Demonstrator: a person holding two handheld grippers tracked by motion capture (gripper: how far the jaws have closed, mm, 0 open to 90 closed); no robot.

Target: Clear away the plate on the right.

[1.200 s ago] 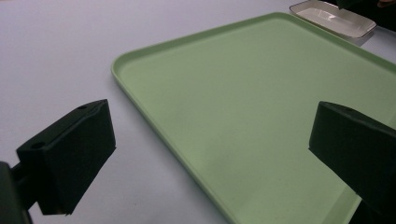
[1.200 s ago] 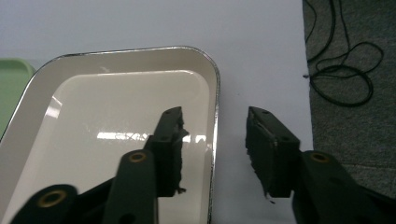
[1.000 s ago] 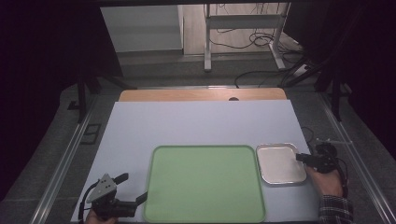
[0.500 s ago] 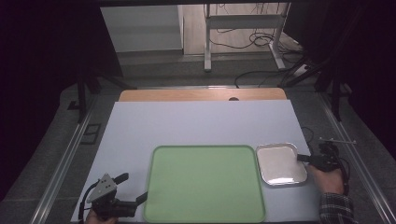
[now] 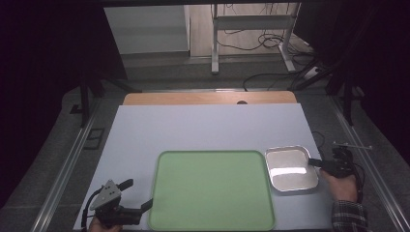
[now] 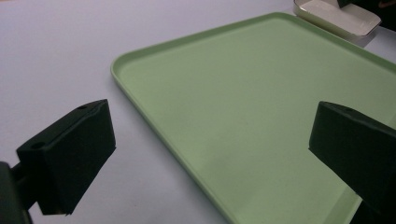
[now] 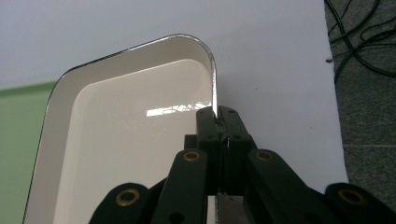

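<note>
A large green tray (image 5: 212,191) lies on the white table near its front edge; the left gripper view has its bare floor (image 6: 243,107) close up. Just right of it sits a small metal pan (image 5: 291,168), empty and shiny inside (image 7: 130,140). My right gripper (image 5: 316,162) is shut on the pan's right rim, its jaws pinching the thin edge (image 7: 217,116). My left gripper (image 5: 138,195) stands open at the green tray's front left corner, one jaw over the table and one over the tray (image 6: 210,154), holding nothing.
The white table sheet (image 5: 208,128) stretches bare behind the trays, with a wooden strip (image 5: 208,98) at its far edge. Metal rails run along both table sides. Cables (image 7: 364,42) lie on the grey floor to the right.
My right gripper and the metal pan have shifted slightly toward the front of the table. The left gripper has stayed in place, open.
</note>
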